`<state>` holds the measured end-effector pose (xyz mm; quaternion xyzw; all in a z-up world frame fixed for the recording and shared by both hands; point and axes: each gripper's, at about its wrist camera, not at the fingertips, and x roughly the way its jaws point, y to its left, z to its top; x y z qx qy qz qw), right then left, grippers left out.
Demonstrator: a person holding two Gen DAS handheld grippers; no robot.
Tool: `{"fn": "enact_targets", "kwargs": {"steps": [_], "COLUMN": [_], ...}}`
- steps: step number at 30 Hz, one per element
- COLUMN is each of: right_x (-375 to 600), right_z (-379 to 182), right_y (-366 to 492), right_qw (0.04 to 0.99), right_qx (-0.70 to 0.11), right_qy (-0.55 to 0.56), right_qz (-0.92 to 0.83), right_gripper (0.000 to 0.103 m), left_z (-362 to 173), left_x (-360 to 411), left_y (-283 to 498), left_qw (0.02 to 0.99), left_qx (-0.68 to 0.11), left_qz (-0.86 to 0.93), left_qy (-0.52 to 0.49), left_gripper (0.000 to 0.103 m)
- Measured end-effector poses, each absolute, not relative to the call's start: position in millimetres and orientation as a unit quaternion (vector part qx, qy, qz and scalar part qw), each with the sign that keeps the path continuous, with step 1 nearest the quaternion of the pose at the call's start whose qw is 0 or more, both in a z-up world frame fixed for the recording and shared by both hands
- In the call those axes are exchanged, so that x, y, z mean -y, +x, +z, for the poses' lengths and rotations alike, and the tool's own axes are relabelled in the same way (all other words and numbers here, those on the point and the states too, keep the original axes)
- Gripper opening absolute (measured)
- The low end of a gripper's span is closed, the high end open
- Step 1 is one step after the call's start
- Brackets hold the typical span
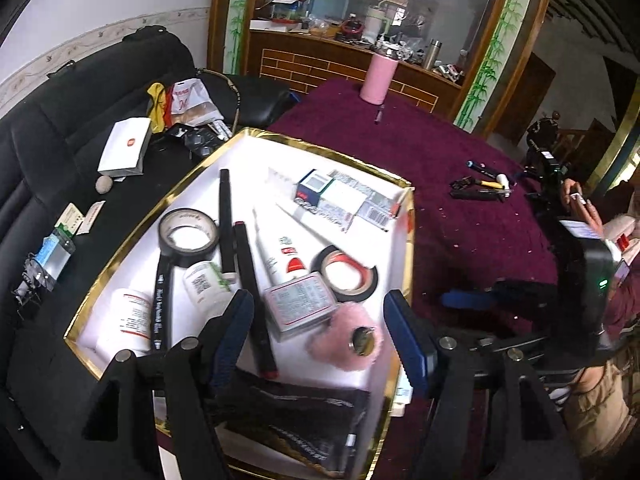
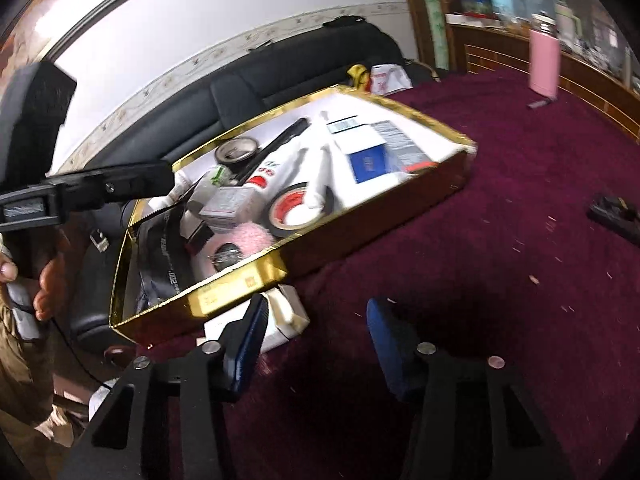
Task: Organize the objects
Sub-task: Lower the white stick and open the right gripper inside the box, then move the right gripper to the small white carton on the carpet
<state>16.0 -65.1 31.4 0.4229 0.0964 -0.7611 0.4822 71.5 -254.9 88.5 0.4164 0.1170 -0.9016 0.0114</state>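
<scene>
Gold tray (image 2: 240, 284) is overfilled; with both left gripper (image 1: 320, 324) and right gripper (image 2: 316, 340) wide and empty, the pompom (image 1: 344, 344) could be knocked out

Two tape rolls (image 1: 188, 236), one pink tumbler (image 1: 378, 78)

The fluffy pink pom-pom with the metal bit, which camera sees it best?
The left wrist view: the fluffy pink pom-pom lies whole and near in the gold-rimmed white box. In the right wrist view the pom-pom is blurred, partly behind the box wall.
</scene>
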Motion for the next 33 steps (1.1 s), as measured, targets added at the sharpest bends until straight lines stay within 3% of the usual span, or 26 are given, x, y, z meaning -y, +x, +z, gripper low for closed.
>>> {"fn": "enact_targets", "kwargs": {"steps": [3,6,7,21,23,24,25,27,30,33], "right_x": [84,91,89,-66,-72,-74,-72,-66,-60,-51], "right_z": [23,19,20,33,33,33,35,39,45,39], "right_y": [25,31,33,-19,-26,-26,-23,-17,-4,0], "right_qw": [0.493,0.49,0.485,0.331,0.329,0.333,0.345,0.371,0.392,0.391], "right_qx": [-0.127,-0.142,-0.146,-0.059,-0.036,-0.032,-0.035,-0.046,-0.064,-0.066], "right_qy": [0.429,0.427,0.423,0.434,0.437,0.435,0.432,0.422,0.408,0.414], "right_qz": [-0.747,-0.747,-0.752,-0.836,-0.836,-0.836,-0.833,-0.826,-0.822,-0.82], "right_gripper": [0.021,0.01,0.002,0.004,0.009,0.02,0.043,0.07,0.071,0.079], "left_z": [91,93,93,99,100,100,100,99,99,99], "left_x": [249,244,243,187,175,169,163,153,140,133], "left_y": [71,71,71,36,28,25,22,16,9,1], "left_qw": [0.009,0.005,0.004,-0.037,-0.045,-0.049,-0.053,-0.061,-0.069,-0.072], "left_qx": [-0.109,-0.103,-0.102,-0.057,-0.049,-0.045,-0.041,-0.037,-0.027,-0.019], "left_qz": [-0.903,-0.904,-0.904,-0.9,-0.899,-0.898,-0.897,-0.895,-0.892,-0.891], "left_qy": [0.416,0.415,0.415,0.431,0.433,0.434,0.436,0.44,0.445,0.448], "left_gripper": [0.067,0.067,0.067,0.067,0.067,0.067,0.067,0.067,0.067,0.067]}}
